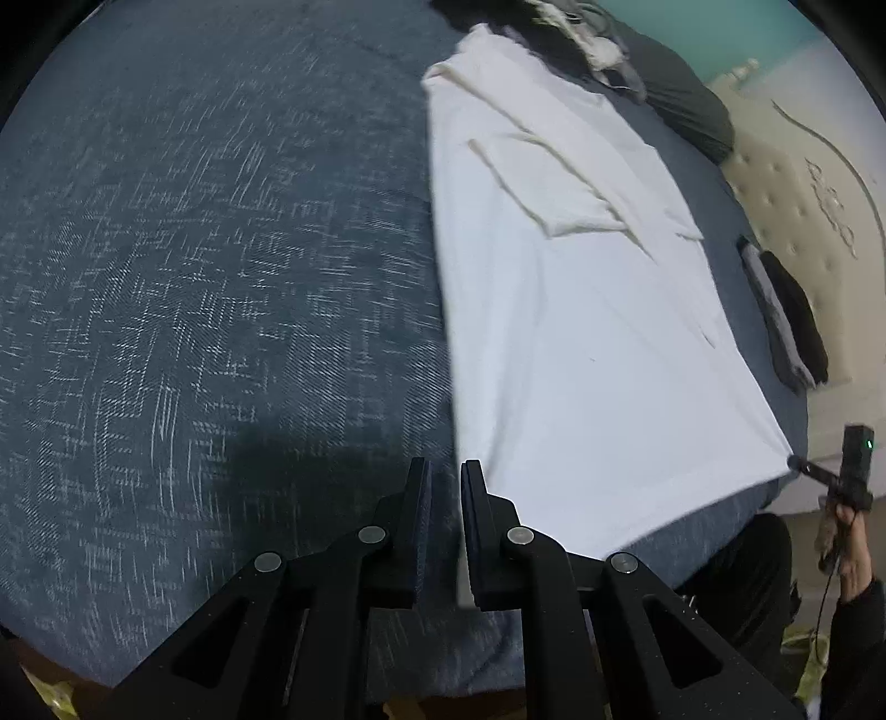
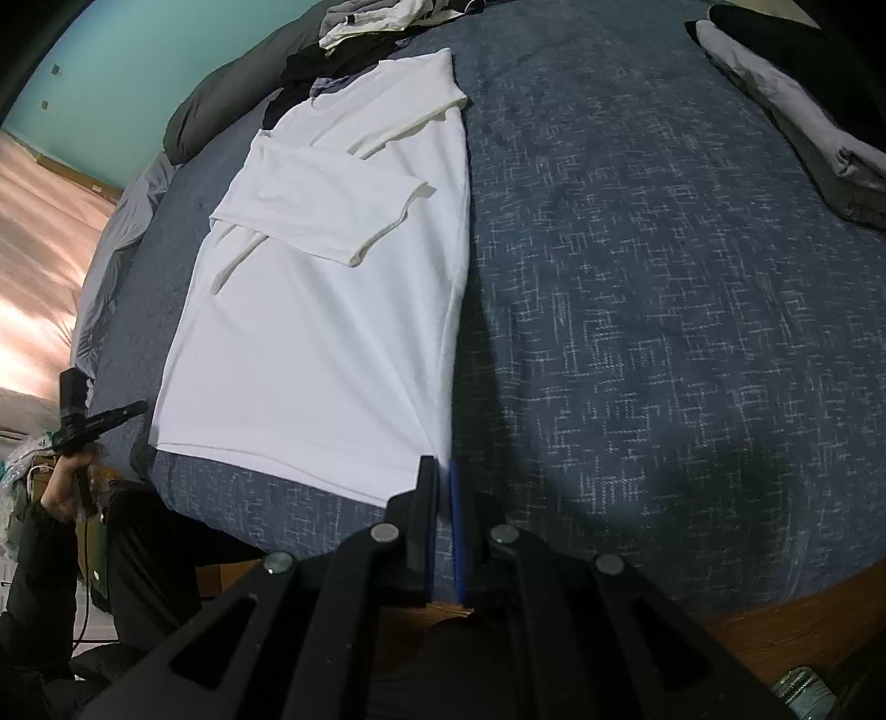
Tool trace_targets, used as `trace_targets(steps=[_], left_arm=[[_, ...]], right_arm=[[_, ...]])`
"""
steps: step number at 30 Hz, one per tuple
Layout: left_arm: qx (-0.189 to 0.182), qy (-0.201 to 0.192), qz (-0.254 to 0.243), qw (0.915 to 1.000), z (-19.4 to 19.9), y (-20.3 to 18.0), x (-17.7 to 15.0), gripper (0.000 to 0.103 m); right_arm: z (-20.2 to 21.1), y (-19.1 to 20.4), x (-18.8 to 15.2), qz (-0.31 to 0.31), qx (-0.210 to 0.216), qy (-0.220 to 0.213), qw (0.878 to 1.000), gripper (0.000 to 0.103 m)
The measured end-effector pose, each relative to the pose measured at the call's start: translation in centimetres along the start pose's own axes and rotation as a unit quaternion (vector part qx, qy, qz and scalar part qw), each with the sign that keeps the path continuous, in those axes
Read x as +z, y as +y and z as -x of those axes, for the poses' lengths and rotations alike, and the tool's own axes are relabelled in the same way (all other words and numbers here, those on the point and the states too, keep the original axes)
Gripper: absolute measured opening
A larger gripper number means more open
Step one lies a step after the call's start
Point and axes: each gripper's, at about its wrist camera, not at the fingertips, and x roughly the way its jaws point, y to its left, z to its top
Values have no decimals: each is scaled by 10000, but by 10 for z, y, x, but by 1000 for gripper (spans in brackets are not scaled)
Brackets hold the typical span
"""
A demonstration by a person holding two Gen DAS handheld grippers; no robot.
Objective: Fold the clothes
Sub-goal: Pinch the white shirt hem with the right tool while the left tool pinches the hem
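Note:
A white T-shirt (image 1: 581,310) lies flat on the blue patterned bed cover (image 1: 194,277), folded lengthwise with both sleeves laid across its chest. My left gripper (image 1: 446,468) hovers at the near hem, beside the shirt's long edge. Its fingers stand a narrow gap apart with only the cover showing between them. In the right wrist view the white T-shirt (image 2: 321,332) has its near hem corner running into my right gripper (image 2: 440,465). That gripper is shut on the corner, and creases fan out from it. The right gripper (image 1: 800,464) also shows in the left wrist view at that corner.
A folded grey and black stack (image 2: 803,127) lies at one side of the bed. A loose pile of clothes (image 2: 376,22) and a dark pillow (image 1: 686,94) sit beyond the collar. A cream headboard (image 1: 803,183) and the wooden bed edge (image 2: 775,626) border the cover.

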Motion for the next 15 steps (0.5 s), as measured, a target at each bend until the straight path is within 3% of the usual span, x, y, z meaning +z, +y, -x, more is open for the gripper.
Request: trace_targets(steps=[2,11,15], left_arm=[[24,-28,153,9999,-3,7,2,12],[-38,243,-12,9997,-30,-3,11,11],[-19,158,-201,9997,-26,-10,10,2]], right_arm=[[0,1,1,19,-4,4,10000,4],[-2,-4,1,-36,-4,45,10000,4],[-3,-4,1,-50,-7,70,10000,4]])
